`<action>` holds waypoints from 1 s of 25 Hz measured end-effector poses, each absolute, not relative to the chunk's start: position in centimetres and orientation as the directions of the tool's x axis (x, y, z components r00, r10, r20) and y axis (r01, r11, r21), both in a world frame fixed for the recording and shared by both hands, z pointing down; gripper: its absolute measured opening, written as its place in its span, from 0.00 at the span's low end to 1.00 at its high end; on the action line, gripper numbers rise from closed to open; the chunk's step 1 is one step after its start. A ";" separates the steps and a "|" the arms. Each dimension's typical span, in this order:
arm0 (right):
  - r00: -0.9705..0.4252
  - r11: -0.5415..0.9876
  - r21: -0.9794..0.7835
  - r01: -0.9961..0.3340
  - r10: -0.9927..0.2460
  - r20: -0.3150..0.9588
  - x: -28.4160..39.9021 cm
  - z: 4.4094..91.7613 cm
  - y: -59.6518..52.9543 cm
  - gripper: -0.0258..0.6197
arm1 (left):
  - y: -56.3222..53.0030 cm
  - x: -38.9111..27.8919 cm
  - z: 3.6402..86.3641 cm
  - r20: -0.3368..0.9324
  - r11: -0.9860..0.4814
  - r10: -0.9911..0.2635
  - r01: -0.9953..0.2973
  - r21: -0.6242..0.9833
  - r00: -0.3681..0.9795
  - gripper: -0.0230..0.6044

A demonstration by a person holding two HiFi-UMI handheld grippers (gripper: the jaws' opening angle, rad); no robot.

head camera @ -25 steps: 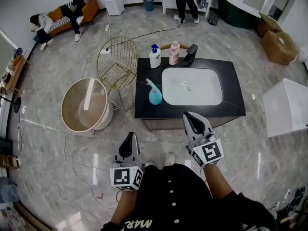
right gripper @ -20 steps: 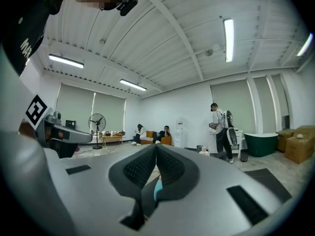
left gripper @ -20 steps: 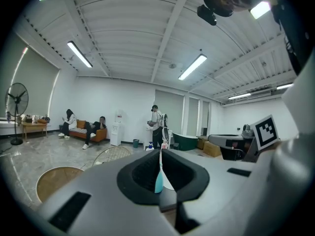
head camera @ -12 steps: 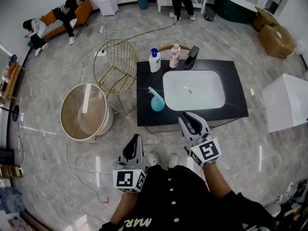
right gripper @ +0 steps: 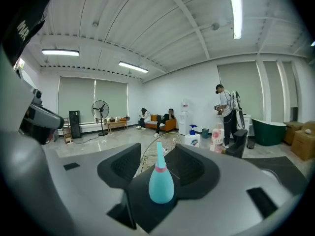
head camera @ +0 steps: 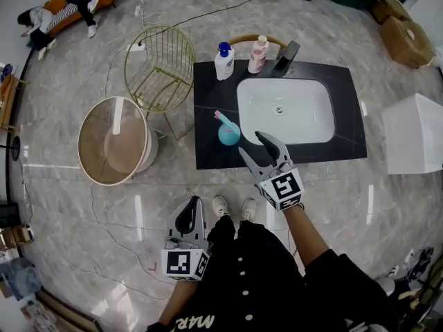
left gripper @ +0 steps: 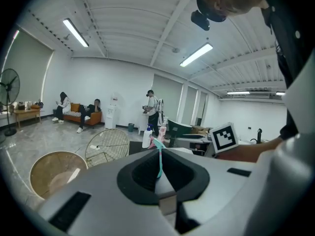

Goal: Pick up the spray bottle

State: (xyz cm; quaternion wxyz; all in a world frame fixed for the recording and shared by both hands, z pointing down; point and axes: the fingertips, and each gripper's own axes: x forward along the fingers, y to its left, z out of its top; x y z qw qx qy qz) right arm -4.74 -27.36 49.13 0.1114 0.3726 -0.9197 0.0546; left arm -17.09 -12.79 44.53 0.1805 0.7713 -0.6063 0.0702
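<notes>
The teal spray bottle (head camera: 228, 131) with a pink collar stands upright on the black counter (head camera: 208, 151), left of the sink. My right gripper (head camera: 253, 144) hovers at the counter's front edge, just right of the bottle, and its jaws are opening. In the right gripper view the bottle (right gripper: 161, 183) shows ahead between the two jaws, and the pads do not touch it. My left gripper (head camera: 187, 214) hangs low over the floor in front of the counter, shut and empty. In the left gripper view (left gripper: 161, 154) only a thin teal strip of the bottle (left gripper: 159, 157) shows past the jaw tips.
A white sink (head camera: 285, 109) is set in the counter, with a black faucet (head camera: 287, 56), a white pump bottle (head camera: 223, 61) and a pink bottle (head camera: 258, 54) behind it. A gold wire chair (head camera: 160, 68) and a round tub (head camera: 114, 140) stand left. A white box (head camera: 414, 144) stands right.
My right gripper moved forward to the counter's front edge beside the bottle, and its jaws went from shut to open. The left gripper sank slightly and stays shut.
</notes>
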 end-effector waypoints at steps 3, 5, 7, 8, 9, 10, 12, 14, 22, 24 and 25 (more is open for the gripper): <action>-0.713 0.736 -0.014 -0.677 -0.651 0.262 -6.6 51.0 -29.6 0.37 | -13.1 -18.5 46.2 0.374 -0.164 -0.900 -0.969 0.184 0.224 0.07; -0.725 0.750 -0.024 -0.661 -0.629 0.280 -7.8 52.4 -30.7 0.38 | -13.4 -19.9 46.9 0.398 -0.127 -0.897 -0.975 0.181 0.191 0.07; -0.738 0.766 -0.031 -0.642 -0.607 0.295 -9.0 53.8 -31.7 0.38 | -13.6 -21.1 47.6 0.420 -0.097 -0.893 -0.980 0.176 0.164 0.07; -0.744 0.773 -0.032 -0.634 -0.598 0.299 -9.5 54.5 -32.2 0.38 | -13.8 -21.5 48.1 0.432 -0.084 -0.889 -0.981 0.176 0.154 0.07; -0.747 0.777 -0.031 -0.628 -0.592 0.301 -10.0 55.1 -32.7 0.38 | -13.9 -21.8 48.7 0.445 -0.072 -0.883 -0.981 0.180 0.146 0.07; -0.750 0.780 -0.027 -0.625 -0.590 0.299 -10.4 55.5 -33.2 0.38 | -13.9 -22.1 49.3 0.458 -0.062 -0.877 -0.981 0.186 0.142 0.07; -0.753 0.784 -0.012 -0.620 -0.591 0.290 -11.1 56.2 -33.7 0.38 | -13.7 -22.4 50.6 0.484 -0.050 -0.864 -0.980 0.194 0.140 0.07; -0.753 0.785 0.000 -0.620 -0.594 0.284 -11.8 56.9 -34.2 0.38 | -13.2 -22.5 51.7 0.509 -0.041 -0.849 -0.979 0.199 0.139 0.07; -0.758 0.789 0.026 -0.614 -0.598 0.259 -12.8 58.3 -35.4 0.23 | -12.4 -22.3 54.7 0.561 -0.015 -0.816 -0.976 0.218 0.138 0.07; -0.757 0.790 0.032 -0.613 -0.598 0.263 -12.9 58.2 -35.4 0.23 | -12.4 -22.2 54.8 0.561 -0.015 -0.816 -0.976 0.219 0.139 0.07; -0.756 0.790 0.032 -0.612 -0.597 0.266 -12.9 58.1 -35.3 0.23 | -12.4 -22.2 54.7 0.558 -0.017 -0.818 -0.976 0.219 0.140 0.07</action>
